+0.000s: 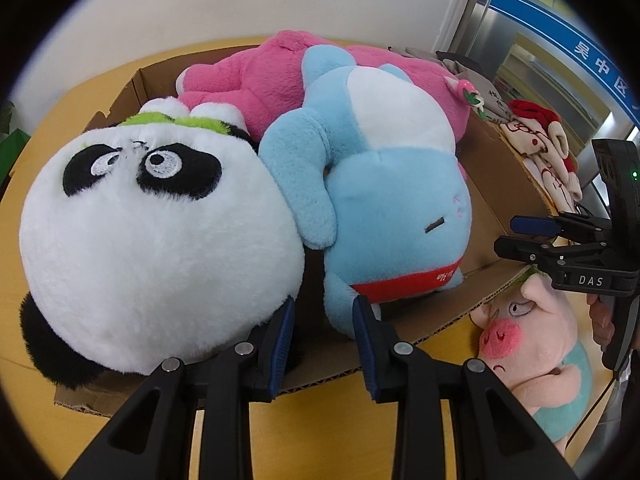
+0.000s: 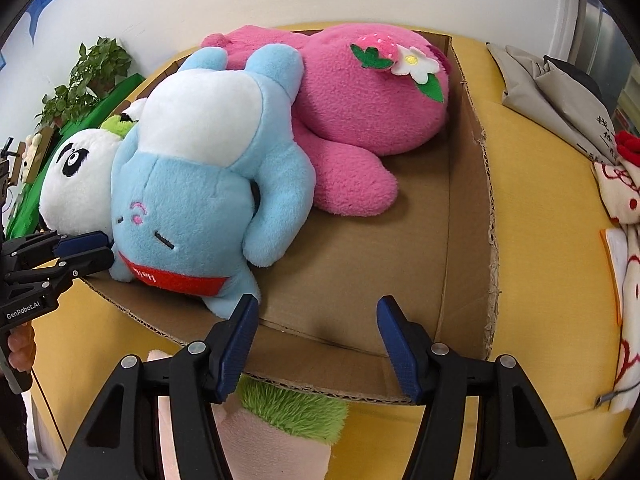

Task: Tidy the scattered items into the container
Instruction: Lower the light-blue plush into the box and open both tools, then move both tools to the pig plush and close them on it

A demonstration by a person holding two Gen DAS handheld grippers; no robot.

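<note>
Yellow worktop (image 2: 532,208) carries a box (image 2: 468,184) packed with panda (image 1: 152,236), blue toy (image 2: 192,200) and pink toy (image 2: 360,112), leaving its right side free. Both the left gripper (image 1: 324,344) and right gripper (image 2: 318,344) hang apart and empty at the near rim, while the pig (image 1: 536,340) waits outside, lower right of the left view, likely next.

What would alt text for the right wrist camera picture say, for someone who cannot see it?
A cardboard box on a yellow table holds a blue plush, a pink plush and a panda plush. The right tongs hover open at the box's near edge, above a pink-and-green plush lying outside; the left tongs are at the left.
</note>
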